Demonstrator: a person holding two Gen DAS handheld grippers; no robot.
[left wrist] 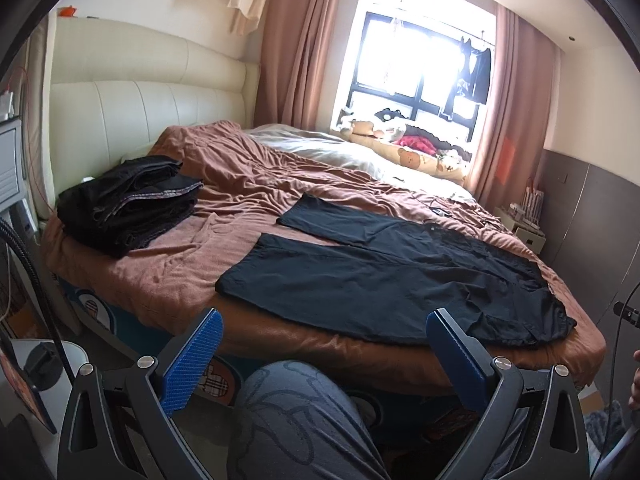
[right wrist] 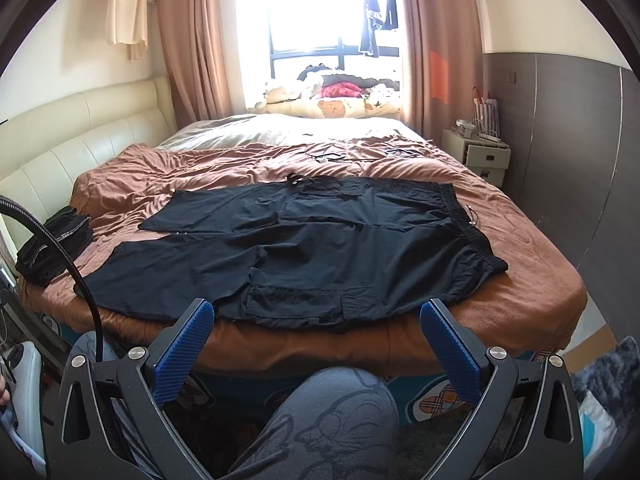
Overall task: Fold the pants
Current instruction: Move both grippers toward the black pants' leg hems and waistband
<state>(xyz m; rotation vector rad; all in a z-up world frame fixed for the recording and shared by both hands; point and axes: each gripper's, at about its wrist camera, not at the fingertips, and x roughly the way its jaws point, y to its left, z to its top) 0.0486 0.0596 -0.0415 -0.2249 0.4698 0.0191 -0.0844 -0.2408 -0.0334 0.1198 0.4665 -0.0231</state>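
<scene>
Nearest first: knee in grey patterned pants [right wrist: 328, 412] right under both cameras, off the near edge of the bed [right wrist: 552, 292].

Left gripper [left wrist: 324, 344] was hanging short of the mattress edge, jaws spread wide, nothing in them. Same deal with the right gripper [right wrist: 318, 338]: wide open, empty, aimed at the near hem area.

Next out: black pants [right wrist: 296, 240] laid flat across the brown blanket [right wrist: 208, 168], waistband [right wrist: 476, 232] off to the right, both leg cuffs [left wrist: 240, 276] pointing left toward the headboard [left wrist: 132, 116]. Legs split apart in a shallow V, near leg right along the bed edge. No fold started, from the look of it.

Probably best done like this: right on the waistband's near corner, left on the near cuff, pinch only the top leg's fabric and not the blanket under it, then carry the near leg over onto the far one with both ends moving together so the seam stayed straight. Thin, slippery-looking cloth, so likely to sag in the middle.

Further back: stack of already folded dark clothes [left wrist: 128, 204] by the headboard, well clear. Beyond that, bear-print pillow [right wrist: 332, 108] under the window [right wrist: 320, 20].
</scene>
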